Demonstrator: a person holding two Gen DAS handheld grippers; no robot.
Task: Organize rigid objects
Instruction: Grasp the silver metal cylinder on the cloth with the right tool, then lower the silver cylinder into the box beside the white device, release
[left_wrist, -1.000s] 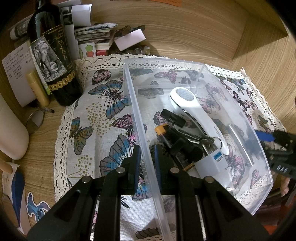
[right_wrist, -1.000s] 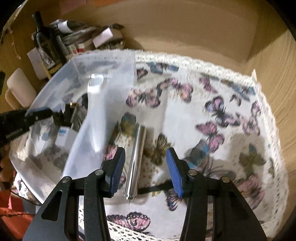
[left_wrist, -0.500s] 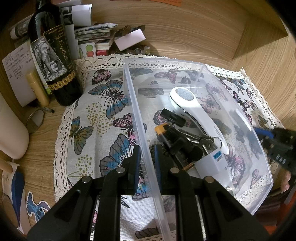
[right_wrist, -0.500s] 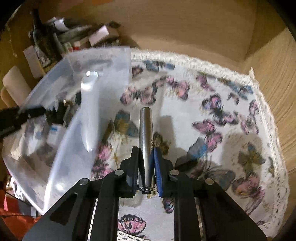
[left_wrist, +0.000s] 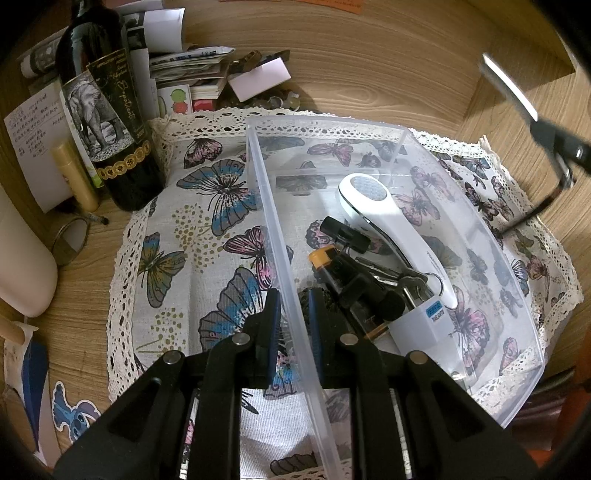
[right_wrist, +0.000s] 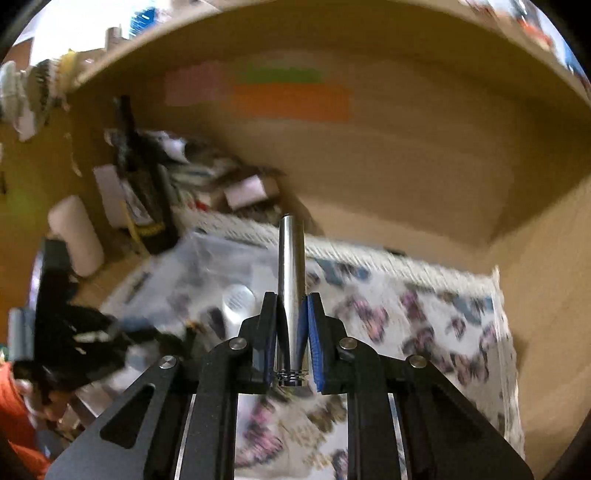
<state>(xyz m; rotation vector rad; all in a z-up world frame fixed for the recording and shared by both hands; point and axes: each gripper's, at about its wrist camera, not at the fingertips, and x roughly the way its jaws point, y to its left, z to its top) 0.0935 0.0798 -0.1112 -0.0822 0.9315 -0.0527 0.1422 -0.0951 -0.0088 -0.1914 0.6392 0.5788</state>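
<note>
A clear plastic bin (left_wrist: 480, 236) sits on a butterfly-print cloth (left_wrist: 207, 206). My left gripper (left_wrist: 292, 317) is shut on the bin's left wall (left_wrist: 273, 221). Inside the bin lie a white handheld device (left_wrist: 373, 206), keys (left_wrist: 402, 280), black parts and a small white box (left_wrist: 421, 325). My right gripper (right_wrist: 291, 325) is shut on a silver metal tube (right_wrist: 291, 266), held up off the cloth. In the left wrist view that tube (left_wrist: 508, 92) shows high at the right, above the bin's far corner. The right wrist view is blurred.
A dark wine bottle (left_wrist: 107, 110) stands at the back left beside papers, small boxes (left_wrist: 258, 77) and a gold tube (left_wrist: 75, 177). Wooden walls (left_wrist: 406, 55) close the back and right. A round mirror (left_wrist: 70, 240) lies at the cloth's left edge.
My right gripper closed on the silver tube that lay on the cloth and lifted it up. The left gripper and bin stayed still.
</note>
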